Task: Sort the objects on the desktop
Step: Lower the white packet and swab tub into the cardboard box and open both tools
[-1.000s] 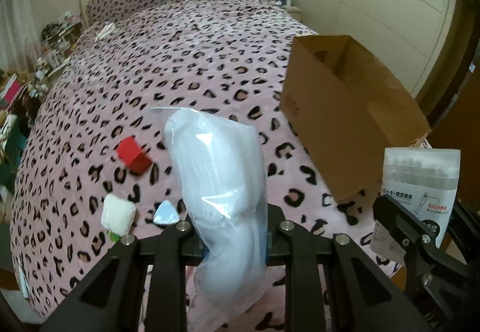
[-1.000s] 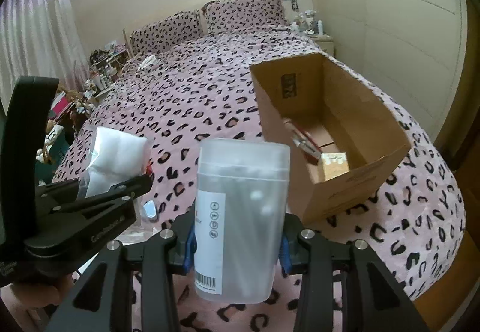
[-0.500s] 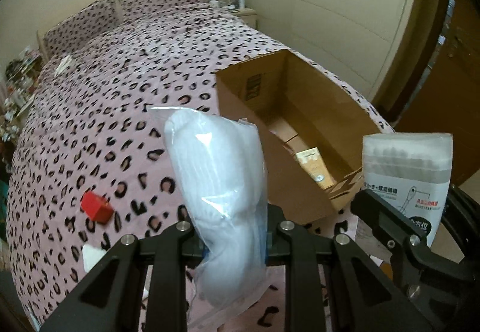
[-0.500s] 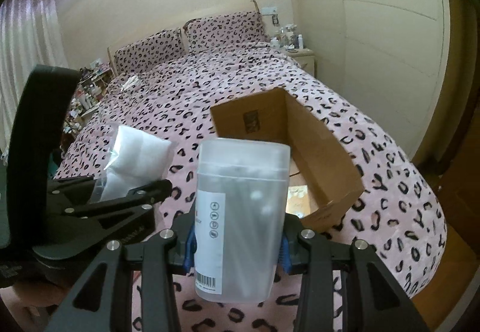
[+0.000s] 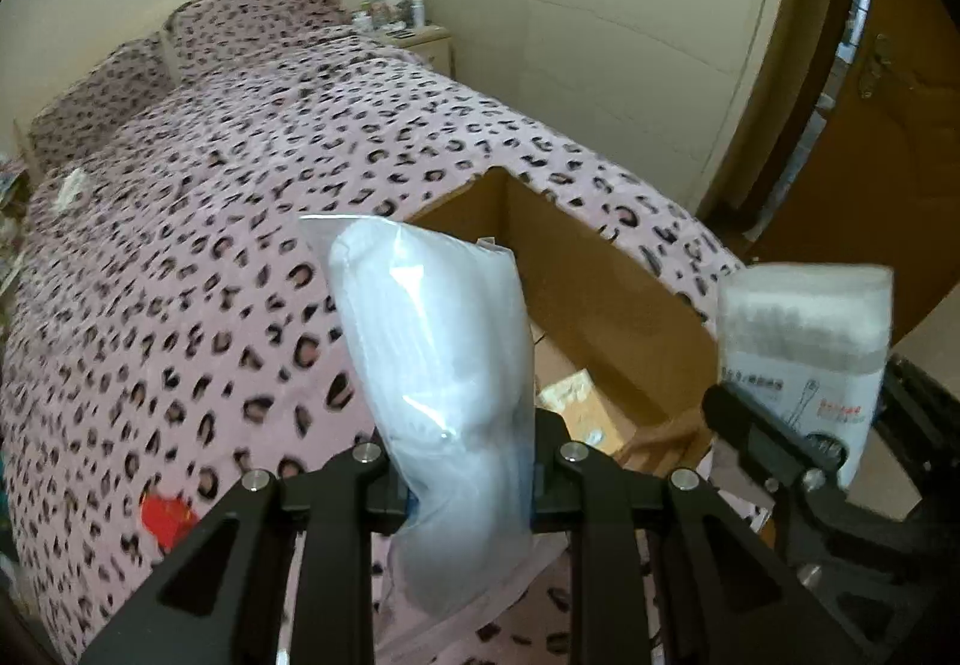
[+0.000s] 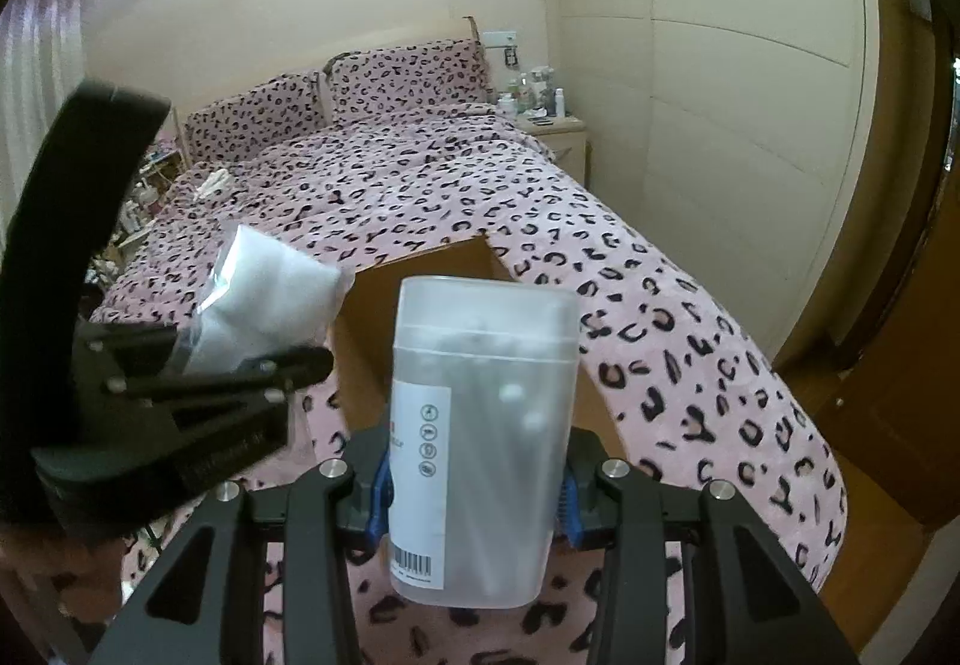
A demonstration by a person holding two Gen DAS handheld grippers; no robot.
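Left wrist view: the left gripper (image 5: 471,485) clamps a clear plastic bag (image 5: 435,359) of white padding, held upright between its fingers. Beyond the fingers and to their right, an open cardboard box (image 5: 606,299) sits on a pink leopard-print bed (image 5: 240,197). A red block (image 5: 168,518) lies left of the fingers.

Right wrist view: the right gripper (image 6: 474,491) grips a translucent cotton swab tub (image 6: 480,437), upright between its pads. The box (image 6: 420,269) shows just behind the tub. The left gripper (image 6: 198,395) with its bag (image 6: 270,299) is to the left.
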